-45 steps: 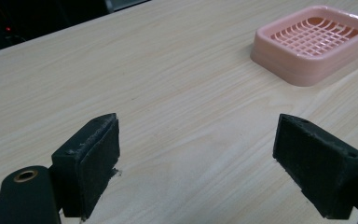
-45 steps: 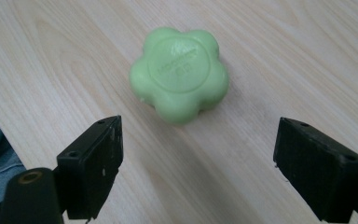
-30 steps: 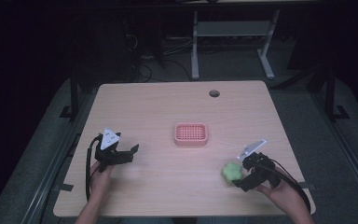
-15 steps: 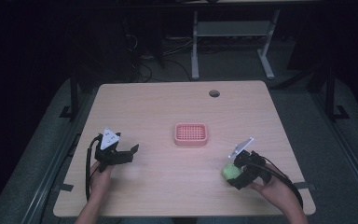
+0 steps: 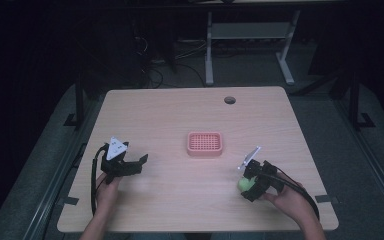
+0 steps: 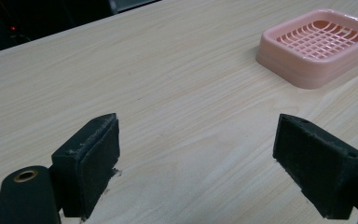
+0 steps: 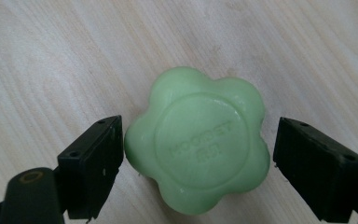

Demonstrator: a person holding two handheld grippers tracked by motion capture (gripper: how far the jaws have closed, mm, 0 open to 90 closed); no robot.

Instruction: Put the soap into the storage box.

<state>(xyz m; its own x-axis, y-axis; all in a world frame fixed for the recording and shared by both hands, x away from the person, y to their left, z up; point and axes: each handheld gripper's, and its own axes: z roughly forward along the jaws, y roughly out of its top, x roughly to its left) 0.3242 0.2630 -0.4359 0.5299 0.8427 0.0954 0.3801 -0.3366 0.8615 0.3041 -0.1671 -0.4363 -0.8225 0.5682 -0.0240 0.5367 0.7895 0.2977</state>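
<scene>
A green flower-shaped soap (image 7: 198, 147) lies flat on the wooden table (image 5: 170, 125), near its front right (image 5: 244, 184). My right gripper (image 7: 198, 163) is open and straddles the soap; its left pad (image 7: 95, 161) is almost touching, the right pad (image 7: 317, 165) stands a little off. In the high view the right gripper (image 5: 250, 186) tilts down over the soap. A pink slotted soap dish (image 5: 205, 143) sits at the table's middle, also seen at the upper right of the left gripper view (image 6: 317, 44). My left gripper (image 5: 136, 165) rests open at the front left, nothing between its jaws (image 6: 196, 163).
A round cable hole (image 5: 229, 100) lies near the table's far edge. Black cables trail from both grippers toward the front edge. Dark floor and a desk frame (image 5: 250, 45) lie beyond the table.
My right gripper has shifted left and forward, tipping down so its jaws now straddle the green soap. The left gripper has stayed put.
</scene>
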